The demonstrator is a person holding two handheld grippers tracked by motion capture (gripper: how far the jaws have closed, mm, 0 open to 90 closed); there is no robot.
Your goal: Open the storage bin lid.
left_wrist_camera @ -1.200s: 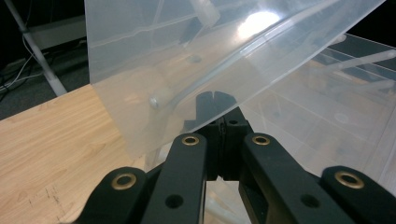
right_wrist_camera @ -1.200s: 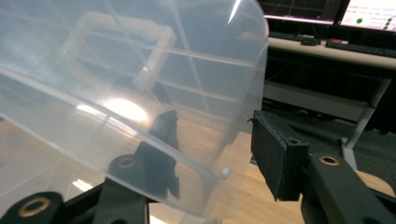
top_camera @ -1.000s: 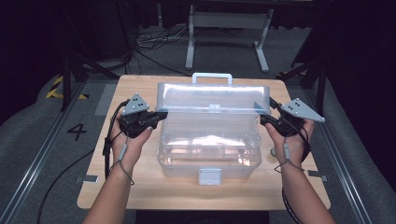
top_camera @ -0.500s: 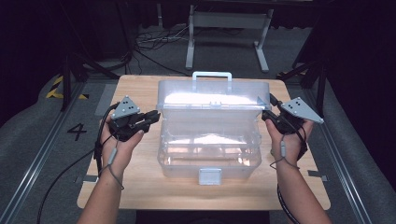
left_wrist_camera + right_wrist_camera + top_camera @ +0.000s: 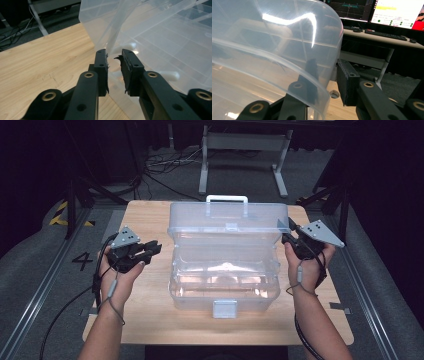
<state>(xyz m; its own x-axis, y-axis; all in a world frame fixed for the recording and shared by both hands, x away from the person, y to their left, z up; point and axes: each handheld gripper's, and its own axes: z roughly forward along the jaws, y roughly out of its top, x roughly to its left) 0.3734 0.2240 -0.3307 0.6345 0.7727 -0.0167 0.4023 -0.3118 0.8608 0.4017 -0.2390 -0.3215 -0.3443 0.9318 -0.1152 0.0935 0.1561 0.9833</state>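
From above, I see the clear box (image 5: 224,270) lying crosswise between my tools, lid up; the left tool (image 5: 146,251) stands clear on open worktop (image 5: 150,320). In the left gripper view its jaws, just opening, hold nothing. In the right gripper view, the right tool (image 5: 325,82) straddles the lid edge (image 5: 322,92), jaws just closing; whether they press, I cannot tell.

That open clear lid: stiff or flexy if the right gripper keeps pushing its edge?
Probably flexy: the lid looks like thin clear plastic. Likely slippery too, given its glossy glare beside the right gripper. The box looks empty, so it may slide.
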